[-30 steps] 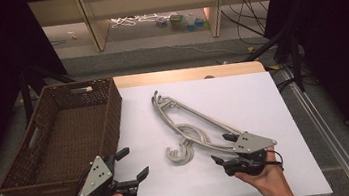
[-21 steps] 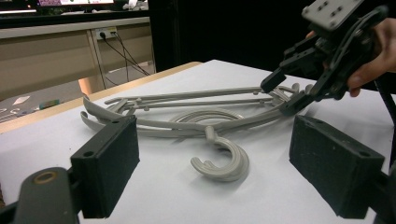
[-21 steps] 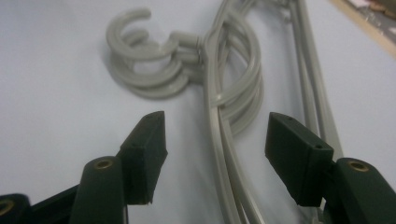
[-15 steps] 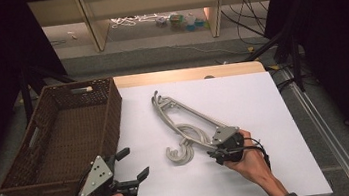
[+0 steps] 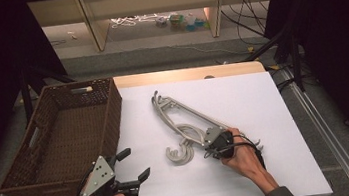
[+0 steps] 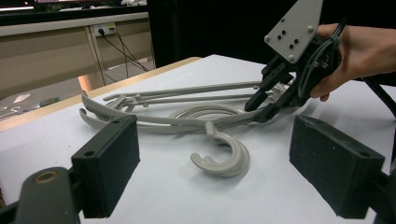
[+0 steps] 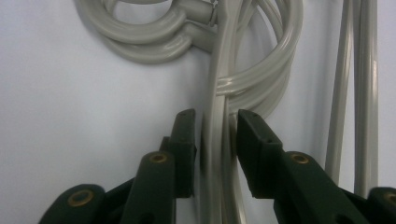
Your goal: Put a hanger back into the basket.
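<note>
Right gripper at frame centre, jaws straddling the hangers' bar, not yet pinching. Left gripper lower left beside the basket, jaws spread wide.

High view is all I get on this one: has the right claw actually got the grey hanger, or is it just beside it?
Observer: The right gripper view shows the right claw astride one arm of the hanger, with a jaw close on each side. I cannot tell whether they pinch it.
Operator: Is it one hanger or several?
Observer: At least two. That view shows two hooks lying one on the other.
Operator: Is anything lifted off the surface?
Observer: No. In the left gripper view the hooks rest flat on the white table.
</note>
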